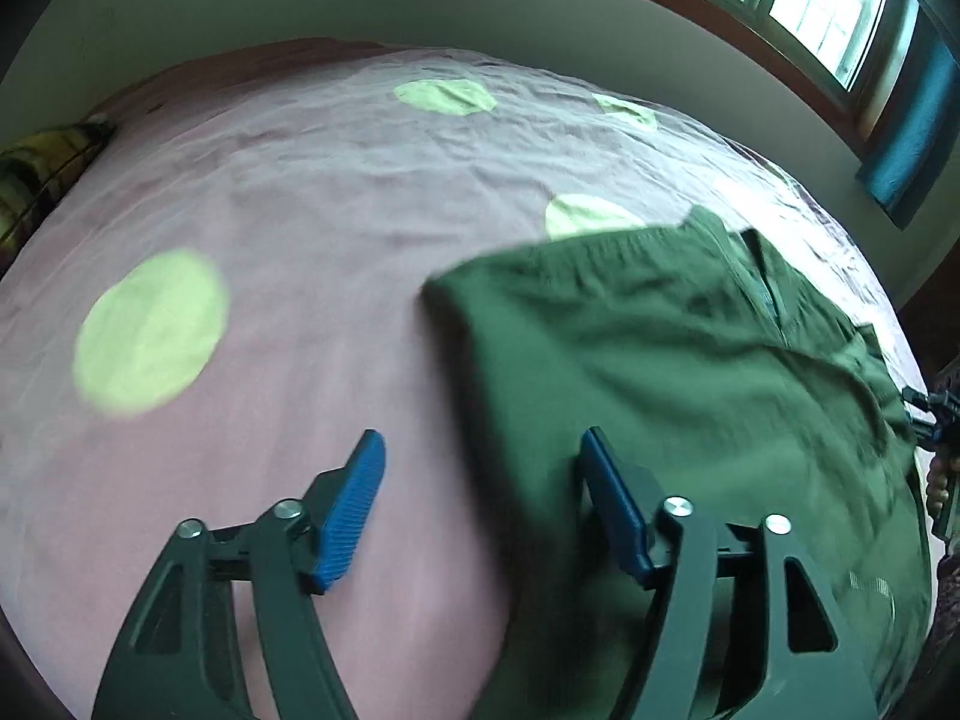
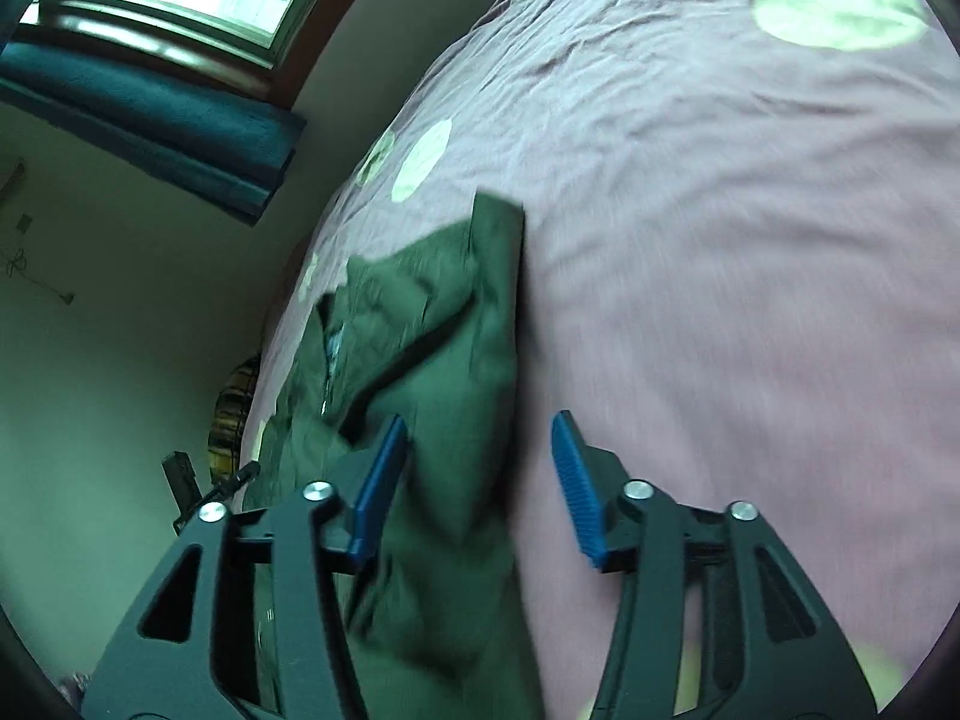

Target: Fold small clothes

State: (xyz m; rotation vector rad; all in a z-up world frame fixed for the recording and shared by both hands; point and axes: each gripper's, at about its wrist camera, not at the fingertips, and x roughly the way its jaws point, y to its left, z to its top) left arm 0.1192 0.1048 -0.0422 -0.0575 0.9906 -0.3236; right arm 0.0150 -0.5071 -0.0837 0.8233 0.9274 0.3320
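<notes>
in the left wrist view the dark green garment lies spread on the pink bedspread with its pale green dots, near the bed's right side. the left gripper hangs above the garment's left folded edge, jaws wide apart and holding nothing, one blue pad over bare bedspread, the other over the cloth. the fabric looks thin, soft and light, creasing easily, so it would likely sag and slide unless pinched at a hem or corner. in the right wrist view the same garment lies rumpled, a placket or zip showing near its middle. the right gripper straddles its long edge, jaws about half open and empty; that edge looks the sensible place to pinch.
</notes>
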